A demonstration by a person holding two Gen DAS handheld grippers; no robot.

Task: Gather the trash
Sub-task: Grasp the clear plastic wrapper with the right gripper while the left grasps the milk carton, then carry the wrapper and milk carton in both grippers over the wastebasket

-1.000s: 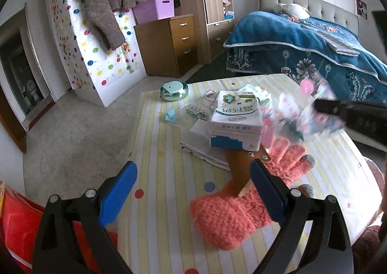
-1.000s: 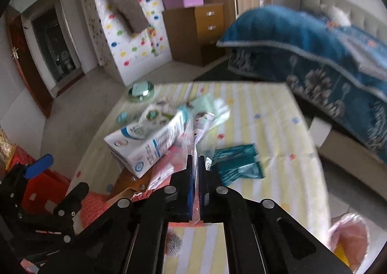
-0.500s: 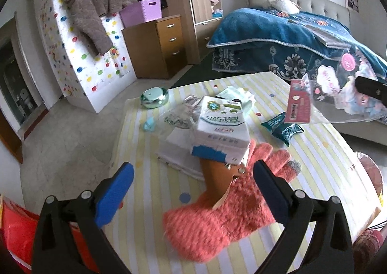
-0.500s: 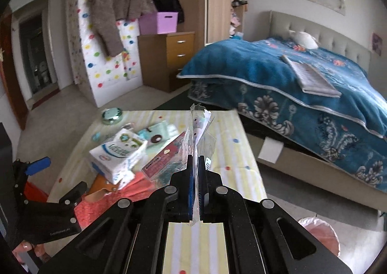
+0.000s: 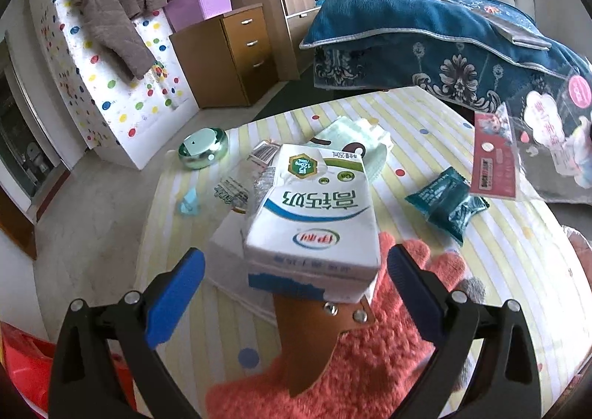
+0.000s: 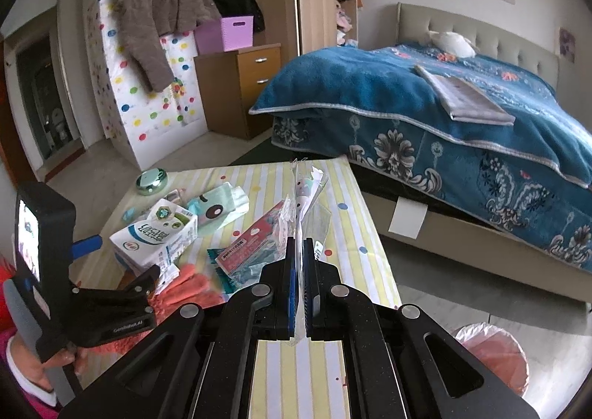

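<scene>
My right hand-held gripper [image 6: 299, 271] was clamped on a clear printed plastic wrapper with a red label strip [image 6: 301, 197], lifted clear of the yellow striped desk [image 6: 355, 219], so I judged the job barely begun: one piece in hand and none dropped yet into the pink-lined bin [image 6: 488, 356] on the floor, down to the right of that gripper. My left hand-held gripper [image 5: 292, 271] stood wide, holding nothing, its blue pads [image 5: 174, 293] either side of the white and blue milk carton [image 5: 314, 219] just ahead, which lay on white paper and a brown tag above a coral knitted glove [image 5: 351, 374]. Left to gather, as I read it, were the carton, the teal foil packet [image 5: 444, 208] ahead and right, and the crumpled clear wrappers [image 5: 236, 189] ahead and left. Compared with half a second before, the left gripper had closed in on the carton, and the right had come lower and nearer the desk.
</scene>
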